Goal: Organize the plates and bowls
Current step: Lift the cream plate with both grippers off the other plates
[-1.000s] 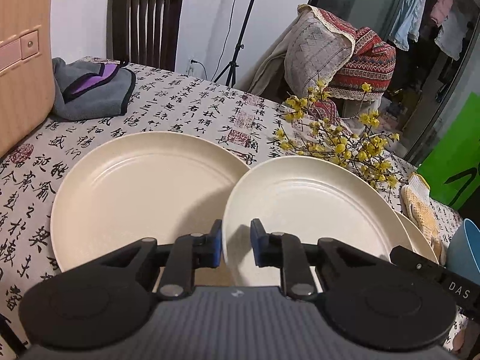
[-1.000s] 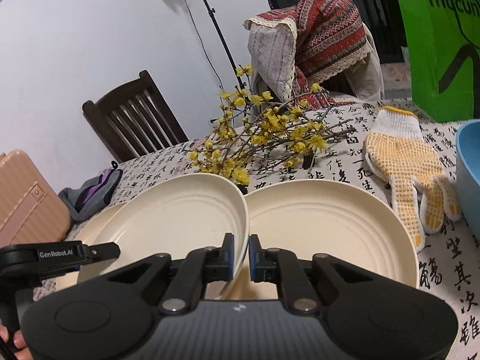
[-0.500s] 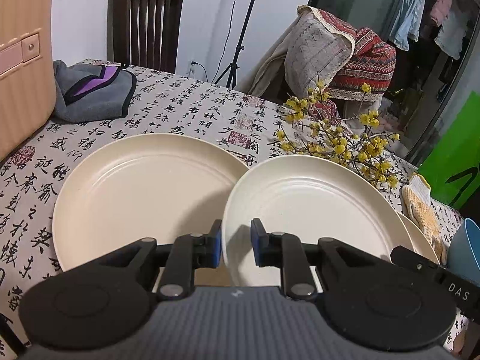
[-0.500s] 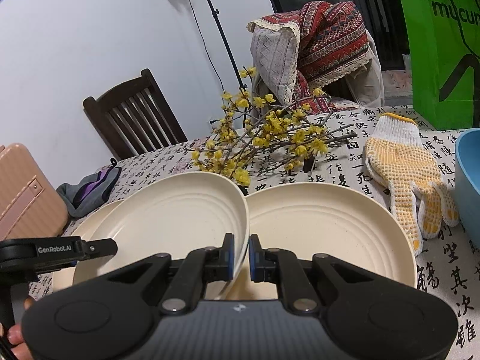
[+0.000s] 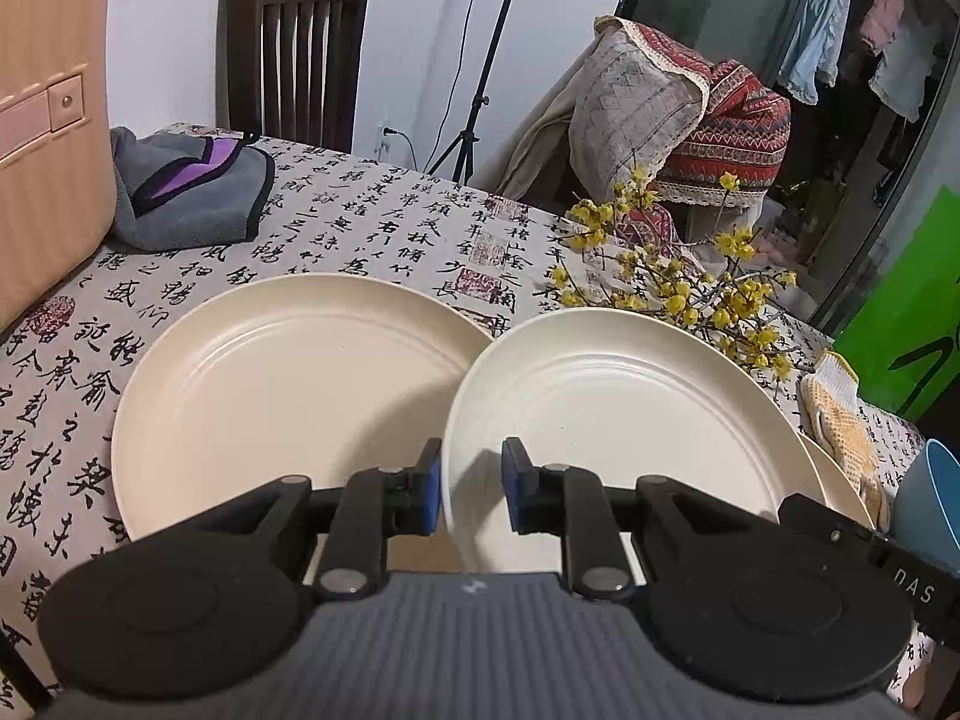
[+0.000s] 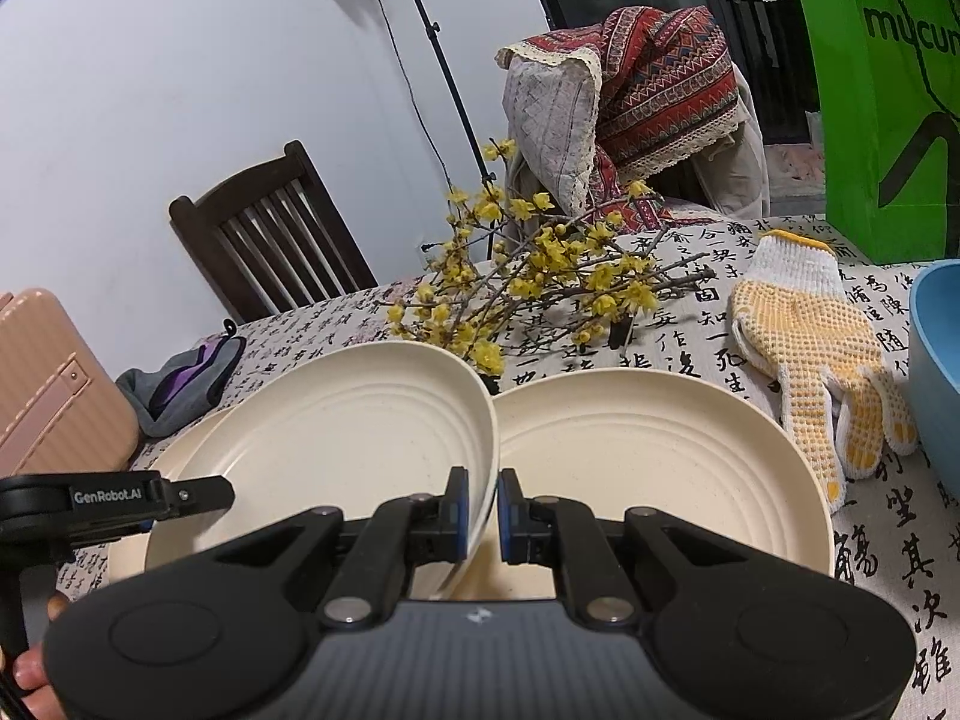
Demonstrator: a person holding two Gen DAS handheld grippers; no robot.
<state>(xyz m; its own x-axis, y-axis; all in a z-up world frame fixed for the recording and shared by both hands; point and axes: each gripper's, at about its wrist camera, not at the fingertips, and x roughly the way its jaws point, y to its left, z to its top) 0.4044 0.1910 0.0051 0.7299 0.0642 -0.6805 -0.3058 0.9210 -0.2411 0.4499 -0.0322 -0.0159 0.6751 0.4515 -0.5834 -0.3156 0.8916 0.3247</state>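
Tilting up off the table [image 5: 372, 228], the middle cream plate [image 6: 336, 438] has its near rim clamped between the pads of the right tool [image 6: 478, 513]. The left tool [image 5: 471, 489] has its pads drawn close together on that plate's other edge, though whether they press it I cannot tell. A second cream plate [image 5: 282, 396] lies flat on the left, a third [image 6: 654, 468] flat on the right, partly under the raised one. All are plain, with ringed wells. Around them: a calligraphy-print cloth, yellow blossom branches [image 6: 540, 276], a dotted work glove [image 6: 810, 348], a blue bowl [image 6: 936, 372], a grey pouch [image 5: 192, 192], a pink suitcase [image 5: 48, 120], and a dark wooden chair [image 5: 294, 48].
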